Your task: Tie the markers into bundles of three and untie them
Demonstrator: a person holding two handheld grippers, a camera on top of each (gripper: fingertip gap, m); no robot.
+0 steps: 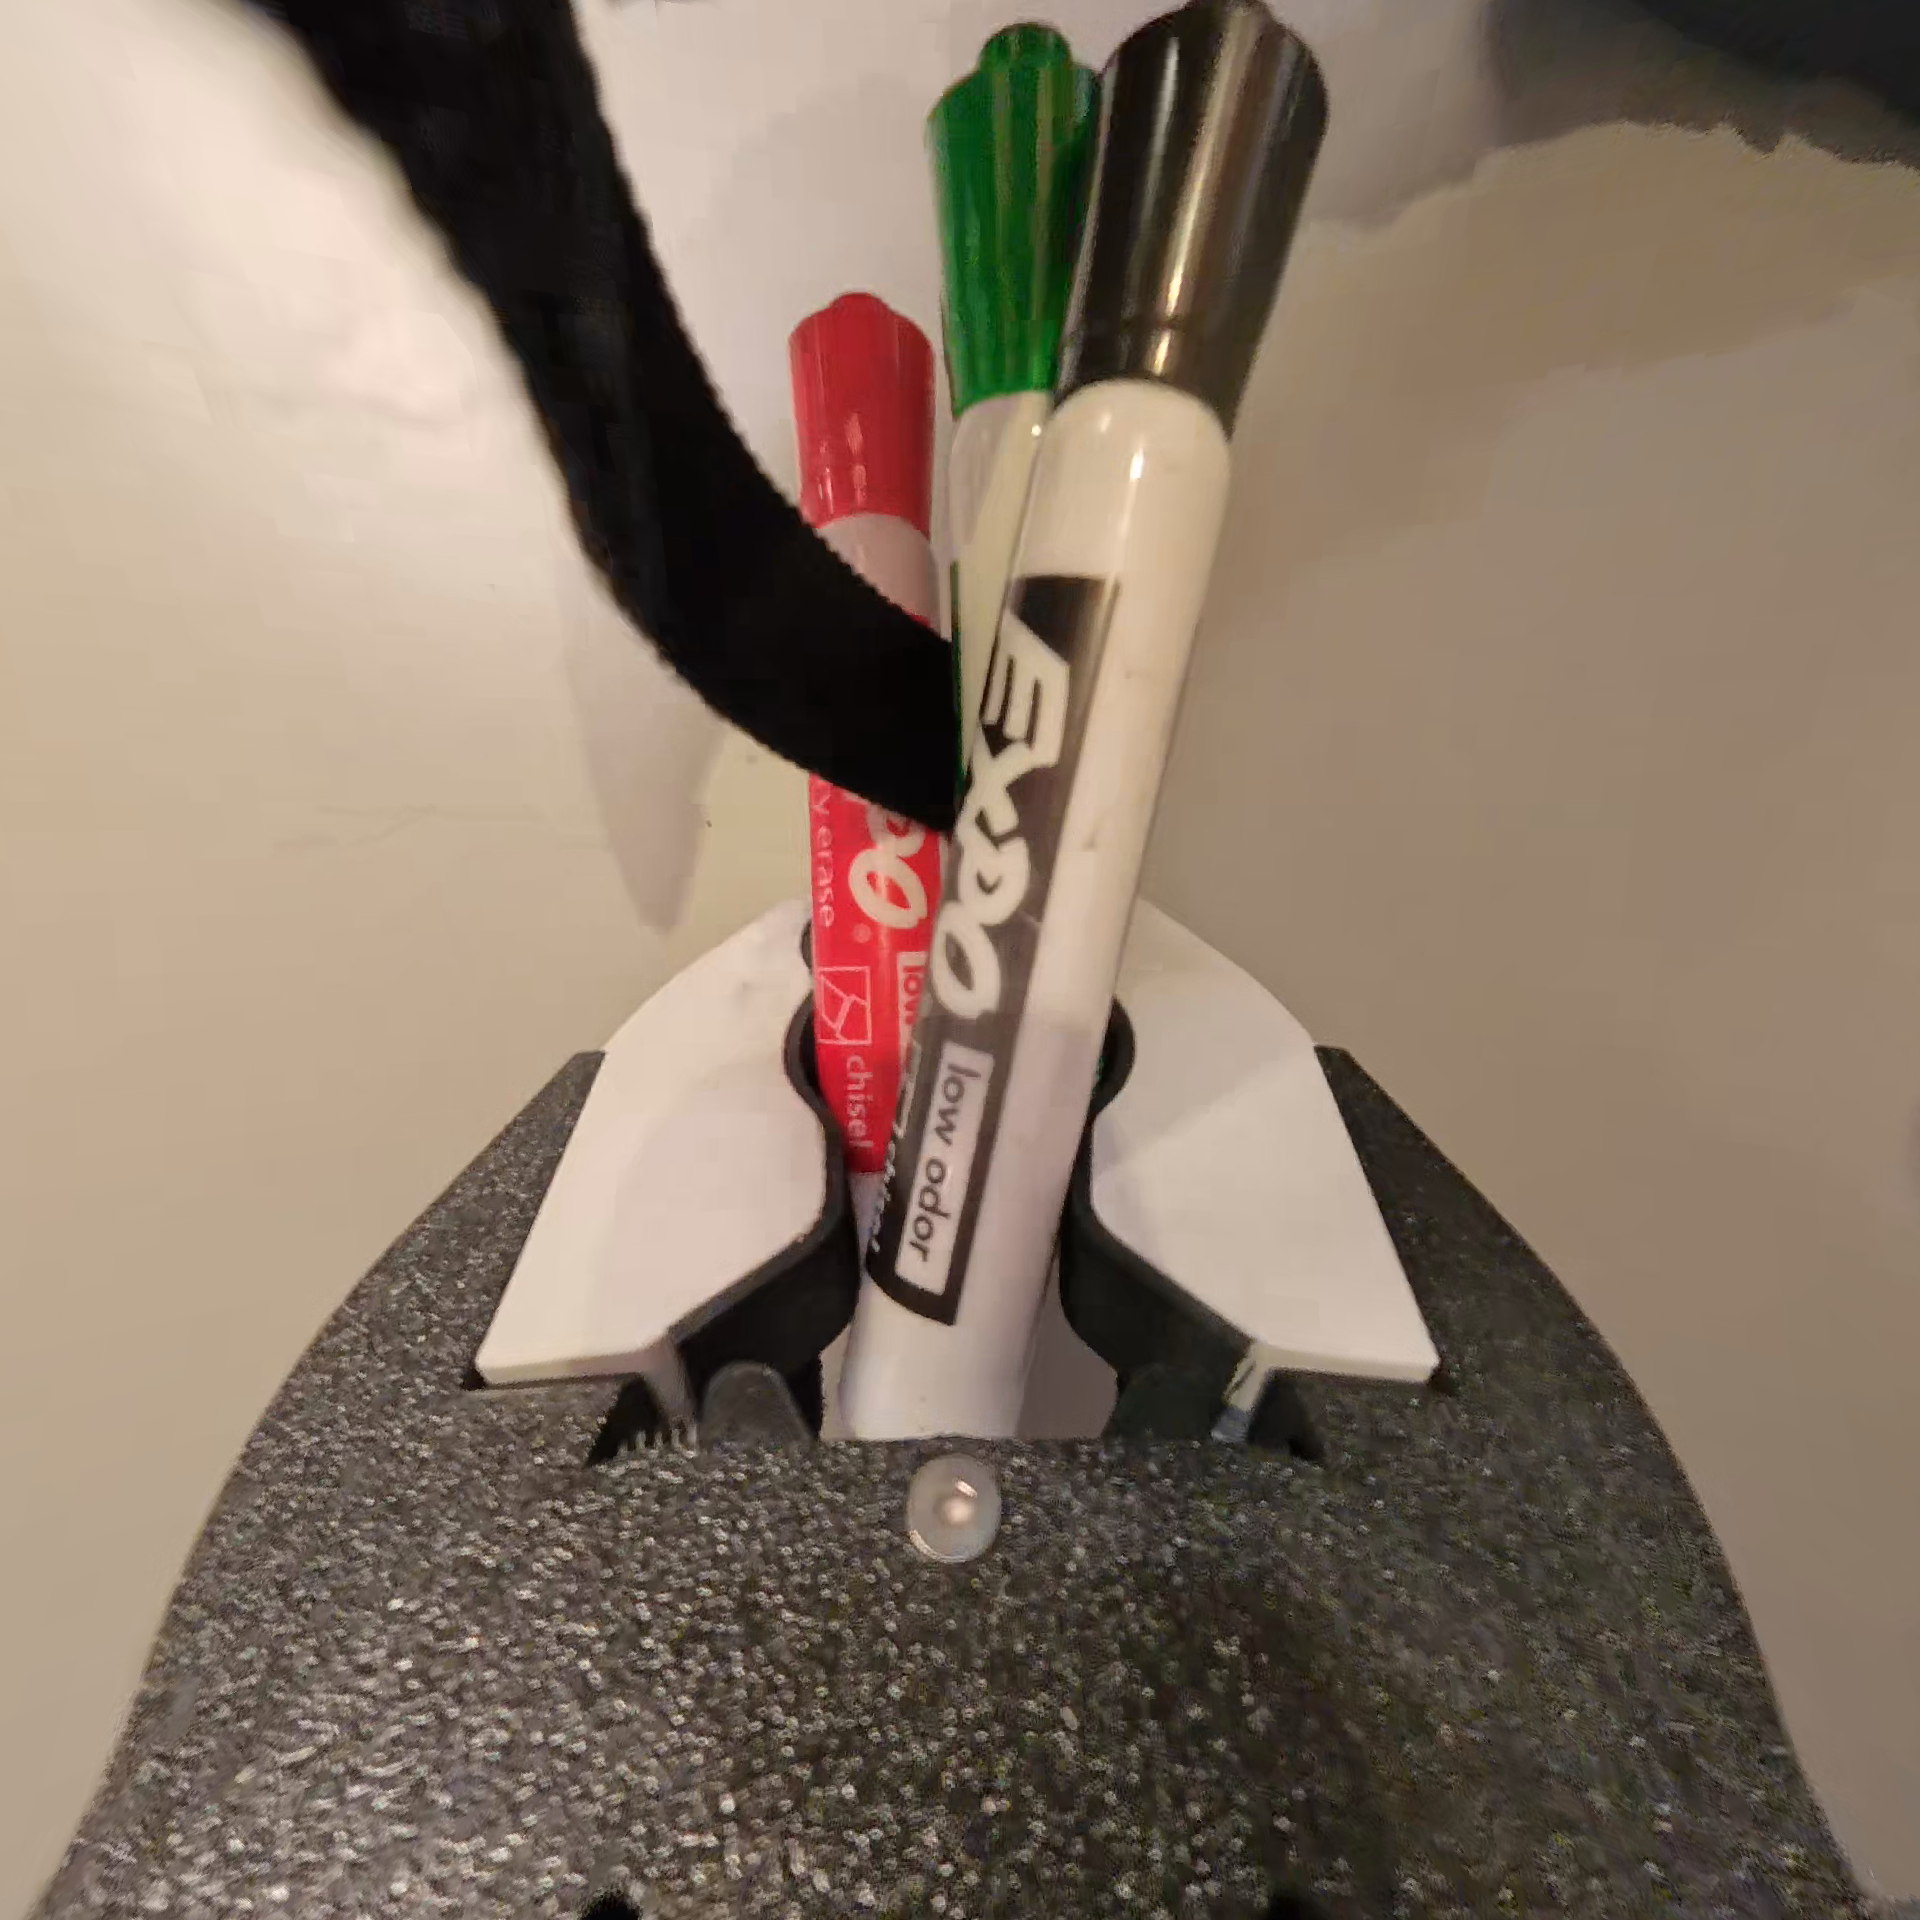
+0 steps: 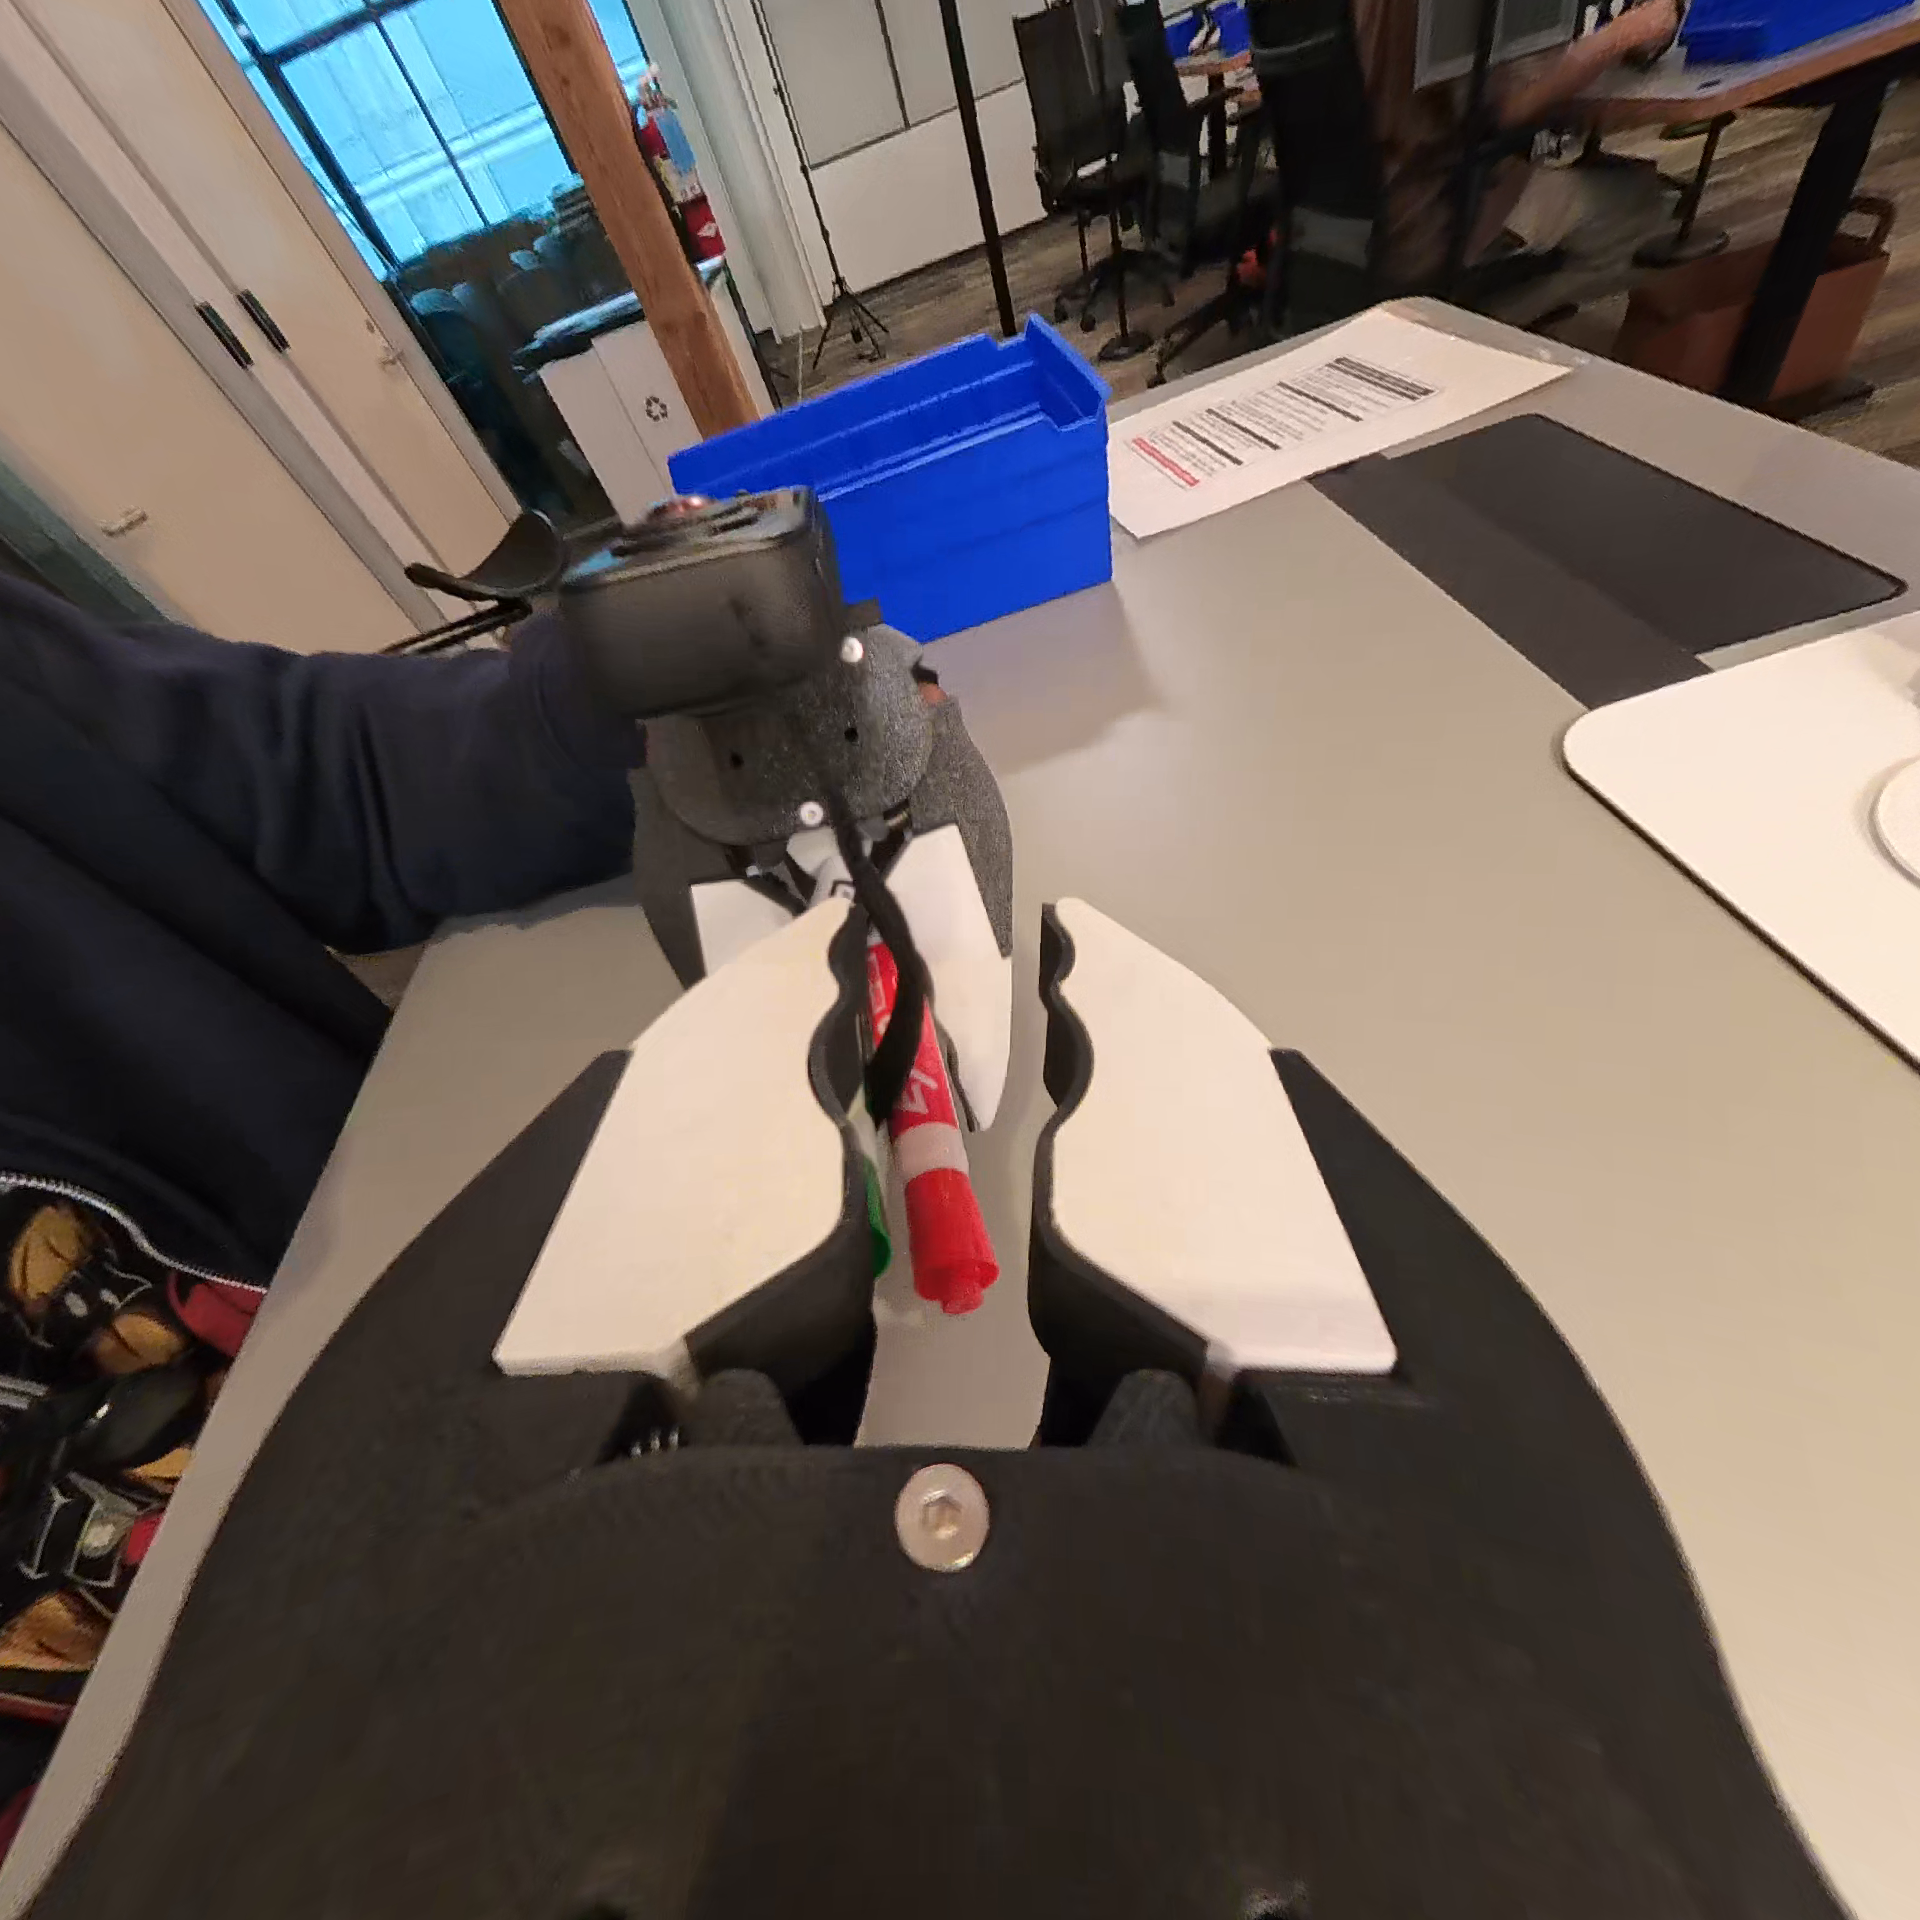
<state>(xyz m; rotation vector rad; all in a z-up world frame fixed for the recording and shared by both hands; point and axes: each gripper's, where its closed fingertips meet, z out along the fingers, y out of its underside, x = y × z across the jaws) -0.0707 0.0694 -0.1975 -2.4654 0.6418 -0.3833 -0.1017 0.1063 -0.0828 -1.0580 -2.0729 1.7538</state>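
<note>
Clamped in my left gripper (image 1: 961,1049) are three markers (image 1: 1029,831): light, stiff, slick-barrelled, best held mid-barrel. Their caps point to twelve o'clock. From ten o'clock a soft black strap (image 1: 727,582) crosses them. Facing them, my right gripper (image 2: 940,935) stands apart, holding nothing.

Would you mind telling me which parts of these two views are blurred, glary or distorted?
Left wrist view: the black strap smears with motion blur toward the top left, and glare streaks the black marker on its cap. Right wrist view: the left gripper is soft around its camera block, and wide-angle distortion bends the grey table at its edges.
</note>
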